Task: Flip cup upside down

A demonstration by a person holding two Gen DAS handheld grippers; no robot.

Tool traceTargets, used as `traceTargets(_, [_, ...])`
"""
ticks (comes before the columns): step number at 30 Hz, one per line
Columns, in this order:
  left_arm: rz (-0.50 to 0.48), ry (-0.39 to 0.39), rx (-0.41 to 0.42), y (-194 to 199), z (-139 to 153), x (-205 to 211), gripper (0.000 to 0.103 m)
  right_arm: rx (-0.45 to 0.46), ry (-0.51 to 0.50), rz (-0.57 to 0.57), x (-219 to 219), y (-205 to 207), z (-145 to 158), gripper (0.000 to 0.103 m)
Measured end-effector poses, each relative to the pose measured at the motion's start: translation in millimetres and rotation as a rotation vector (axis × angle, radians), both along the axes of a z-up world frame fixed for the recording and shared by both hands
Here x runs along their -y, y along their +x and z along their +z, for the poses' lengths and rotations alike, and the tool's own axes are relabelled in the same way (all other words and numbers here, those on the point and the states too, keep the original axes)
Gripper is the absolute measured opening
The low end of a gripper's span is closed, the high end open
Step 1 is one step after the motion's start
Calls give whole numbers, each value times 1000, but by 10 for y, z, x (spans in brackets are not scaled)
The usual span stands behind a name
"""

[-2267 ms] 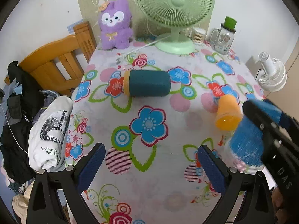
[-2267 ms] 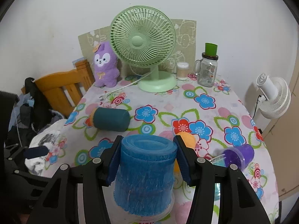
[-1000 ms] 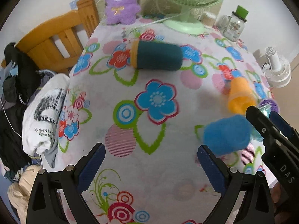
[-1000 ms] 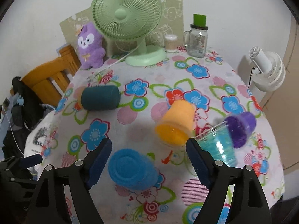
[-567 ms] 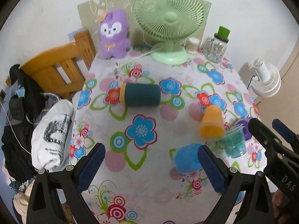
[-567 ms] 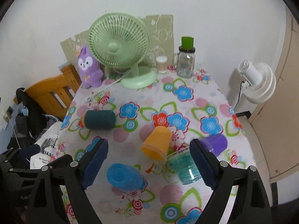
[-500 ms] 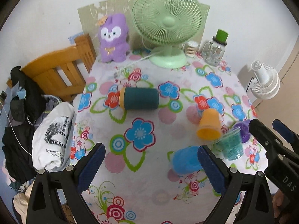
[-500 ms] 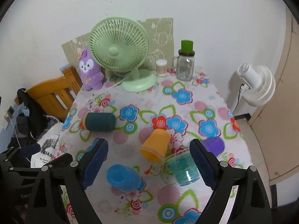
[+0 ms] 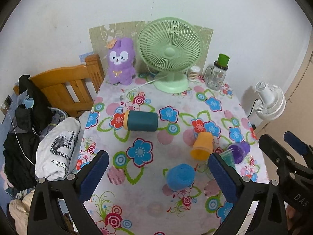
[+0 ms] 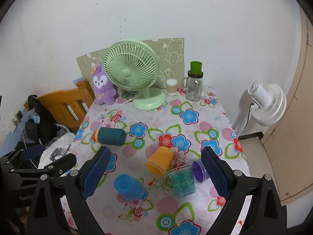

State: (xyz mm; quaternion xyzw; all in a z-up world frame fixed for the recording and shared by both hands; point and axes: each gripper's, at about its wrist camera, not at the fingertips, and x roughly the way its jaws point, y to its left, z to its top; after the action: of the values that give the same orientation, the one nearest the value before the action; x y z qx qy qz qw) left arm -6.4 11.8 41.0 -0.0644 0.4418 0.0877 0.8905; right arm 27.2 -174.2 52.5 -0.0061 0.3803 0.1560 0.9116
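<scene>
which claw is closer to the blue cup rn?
Hard to call. Blue cup lies ahead of the open right claw; the open left claw has it toward its right finger.

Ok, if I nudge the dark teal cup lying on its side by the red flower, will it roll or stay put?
The dark teal cup lies on its side on the tablecloth with nothing touching it, so a sideways nudge would probably roll it. Its walls look nearly straight, so it should roll fairly true rather than curl. It looks like light plastic, so it would likely move easily.

blue cup (image 10: 129, 187) down on its side
ribbed plastic, lying on the floral cloth; base faces the camera in right wrist view; free of both grippers
</scene>
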Motion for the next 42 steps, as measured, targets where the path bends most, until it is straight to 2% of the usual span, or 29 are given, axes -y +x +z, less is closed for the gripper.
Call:
traceTargets(4, [4,6,19,-49,81,69,103,4,-5,7,68,-52,62,97])
traceTargets(11, [-12,-25,-12,-32,132,186,103,-20,7,-7,223,-60,94,98])
traceTargets(16, [-3,21,18,-41,235,267,103,4,25,-37,267,-64,147,98])
traceTargets(23, [9,41,48,-79,365,269,103,26,37,-43,268,-96,231,98])
traceTargets(29, [21,38,62,-114,377,263,103,50,22,-20,235,-131,289,98])
traceTargets(42, [26,41,68,-107,373,253,103,38,24,-22,212,-127,289,98])
